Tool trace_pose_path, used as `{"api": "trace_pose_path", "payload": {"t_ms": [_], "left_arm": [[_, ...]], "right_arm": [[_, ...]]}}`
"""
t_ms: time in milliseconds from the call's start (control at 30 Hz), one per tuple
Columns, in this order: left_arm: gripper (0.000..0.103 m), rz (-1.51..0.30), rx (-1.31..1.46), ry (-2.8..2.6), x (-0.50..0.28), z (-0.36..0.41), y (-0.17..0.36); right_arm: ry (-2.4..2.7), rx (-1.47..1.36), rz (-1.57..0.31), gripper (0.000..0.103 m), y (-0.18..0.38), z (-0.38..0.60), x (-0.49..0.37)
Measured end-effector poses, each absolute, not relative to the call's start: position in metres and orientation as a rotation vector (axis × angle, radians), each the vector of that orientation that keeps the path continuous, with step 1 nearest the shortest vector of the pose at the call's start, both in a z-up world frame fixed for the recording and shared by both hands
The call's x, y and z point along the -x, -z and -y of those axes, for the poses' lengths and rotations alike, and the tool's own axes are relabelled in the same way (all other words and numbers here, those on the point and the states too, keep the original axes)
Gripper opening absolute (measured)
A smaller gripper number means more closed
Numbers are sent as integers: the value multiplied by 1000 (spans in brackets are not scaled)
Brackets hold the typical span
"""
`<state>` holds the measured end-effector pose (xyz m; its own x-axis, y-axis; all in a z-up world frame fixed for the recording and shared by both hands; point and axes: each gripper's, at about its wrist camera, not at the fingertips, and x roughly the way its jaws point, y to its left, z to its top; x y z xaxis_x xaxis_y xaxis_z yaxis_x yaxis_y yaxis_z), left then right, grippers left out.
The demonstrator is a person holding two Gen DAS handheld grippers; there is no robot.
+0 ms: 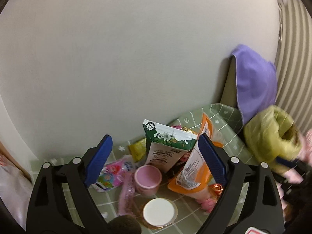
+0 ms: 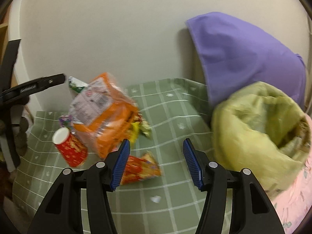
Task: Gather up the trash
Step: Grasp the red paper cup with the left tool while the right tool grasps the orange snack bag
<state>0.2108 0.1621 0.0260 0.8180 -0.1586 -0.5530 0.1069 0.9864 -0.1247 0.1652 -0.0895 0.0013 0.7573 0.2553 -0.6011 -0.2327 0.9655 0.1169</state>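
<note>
Trash (image 2: 105,115) lies heaped on the green checked tablecloth (image 2: 171,117); left gripper (image 1: 156,159) and right gripper (image 2: 156,161) both hover spread wide, grasping nothing, beside the yellow-green bag (image 2: 257,128).

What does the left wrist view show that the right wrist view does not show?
Only the left wrist view shows the pink cup and the front of the green carton. Only the right wrist view shows the red can from its side and the red snack packet. Both show the orange bag, the yellow-green trash bag, the purple cloth and the green checked tablecloth.
</note>
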Motion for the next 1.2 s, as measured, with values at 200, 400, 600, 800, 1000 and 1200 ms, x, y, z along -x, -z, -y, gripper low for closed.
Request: {"api": "trace_pose_path", "payload": {"t_ms": [200,400,600,800,1000,1200], "left_arm": [[85,-674,178,97,-213,-180,-4],[85,-670,256,-51,-182,-212,8],[84,-726,242,-104,-144,-215,21],[78,-703,237,-21,-130,-200,26],[84,-729,154,100,-143,-158,47],[78,-762,138,46,-160,-154,63]], "right_arm": [[-411,22,-692,54,9,51,-173],[-560,121,-670,54,34,2,-193],[-719,225,-690,20,49,-41,-229],[-669,131,-684,12,5,-13,-245],[-591,2,-684,11,-44,53,-247],[-532,-147,-754,11,-44,105,-245]]}}
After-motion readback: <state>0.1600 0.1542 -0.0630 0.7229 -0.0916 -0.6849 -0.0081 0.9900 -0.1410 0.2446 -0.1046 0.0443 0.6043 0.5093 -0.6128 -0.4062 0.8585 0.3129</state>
